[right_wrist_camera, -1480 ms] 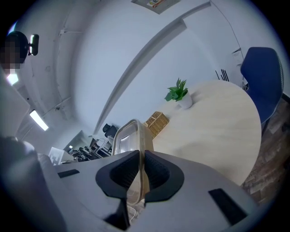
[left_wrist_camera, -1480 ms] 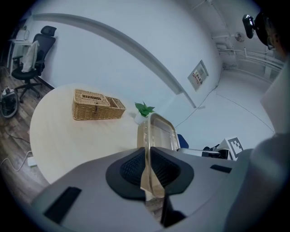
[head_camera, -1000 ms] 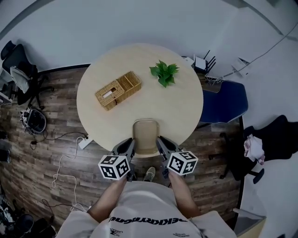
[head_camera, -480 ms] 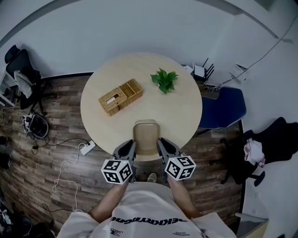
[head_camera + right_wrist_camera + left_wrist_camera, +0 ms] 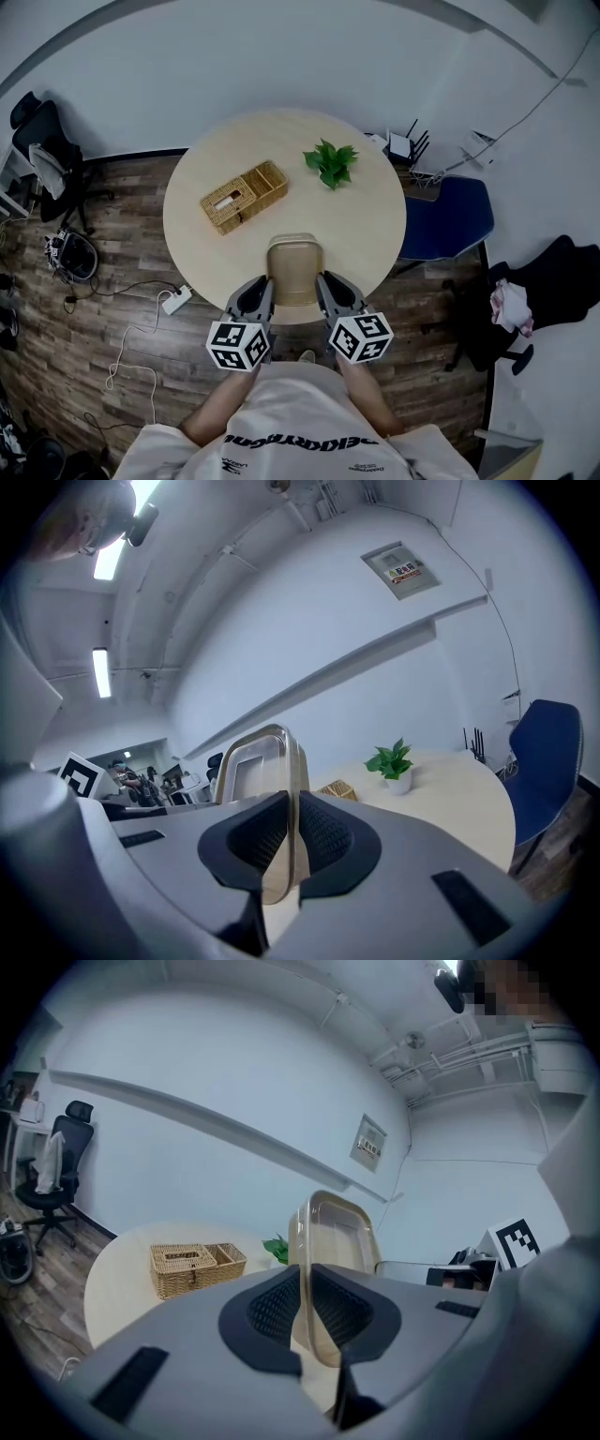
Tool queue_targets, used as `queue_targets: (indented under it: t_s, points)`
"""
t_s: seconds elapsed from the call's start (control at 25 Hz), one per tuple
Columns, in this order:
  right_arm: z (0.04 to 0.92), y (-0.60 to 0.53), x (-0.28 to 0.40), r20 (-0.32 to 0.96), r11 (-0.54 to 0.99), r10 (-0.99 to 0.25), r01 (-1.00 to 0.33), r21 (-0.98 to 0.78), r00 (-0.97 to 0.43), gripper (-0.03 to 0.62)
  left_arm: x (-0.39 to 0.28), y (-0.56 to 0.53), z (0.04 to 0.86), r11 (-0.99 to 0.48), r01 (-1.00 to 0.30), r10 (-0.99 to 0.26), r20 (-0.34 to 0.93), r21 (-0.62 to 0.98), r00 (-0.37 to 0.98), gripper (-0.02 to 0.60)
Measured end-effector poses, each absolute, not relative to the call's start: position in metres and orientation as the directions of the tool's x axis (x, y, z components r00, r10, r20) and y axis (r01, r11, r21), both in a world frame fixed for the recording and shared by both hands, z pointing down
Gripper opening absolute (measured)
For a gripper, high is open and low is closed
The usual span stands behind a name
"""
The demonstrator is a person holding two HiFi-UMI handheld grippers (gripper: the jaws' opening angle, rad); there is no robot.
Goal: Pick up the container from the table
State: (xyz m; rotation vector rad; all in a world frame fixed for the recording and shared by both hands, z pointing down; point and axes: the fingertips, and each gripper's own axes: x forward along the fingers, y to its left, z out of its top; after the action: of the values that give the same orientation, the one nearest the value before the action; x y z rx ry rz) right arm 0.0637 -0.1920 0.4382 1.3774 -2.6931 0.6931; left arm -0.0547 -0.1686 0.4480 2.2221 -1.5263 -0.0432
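Observation:
A translucent beige rectangular container hangs over the near edge of the round pale wooden table, gripped by its two long rims. My left gripper is shut on its left rim, my right gripper on its right rim. In the left gripper view the container stands on edge, its rim pinched between the dark pads of the left gripper. The right gripper view shows the container the same way, with the right gripper clamping the thin rim.
A wicker basket with two compartments sits at the table's left. A small potted plant stands at its far right. A blue chair is right of the table, a power strip with cables on the floor at left.
Both grippers have risen with the container held between them. It now shows further over the table's near edge, and it has tilted as the wrists rolled.

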Motion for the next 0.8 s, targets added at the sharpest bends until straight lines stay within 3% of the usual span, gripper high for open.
queue_targets:
  t_s: [0.8]
  points:
    - [0.4401,-0.1973,0.0626,0.222,0.510,-0.769,-0.785,-0.352,-0.599,0.064,-0.0555,-0.1730,0.4476,-0.301,-0.889,-0.900,0.206,0.346,0.384,0.049]
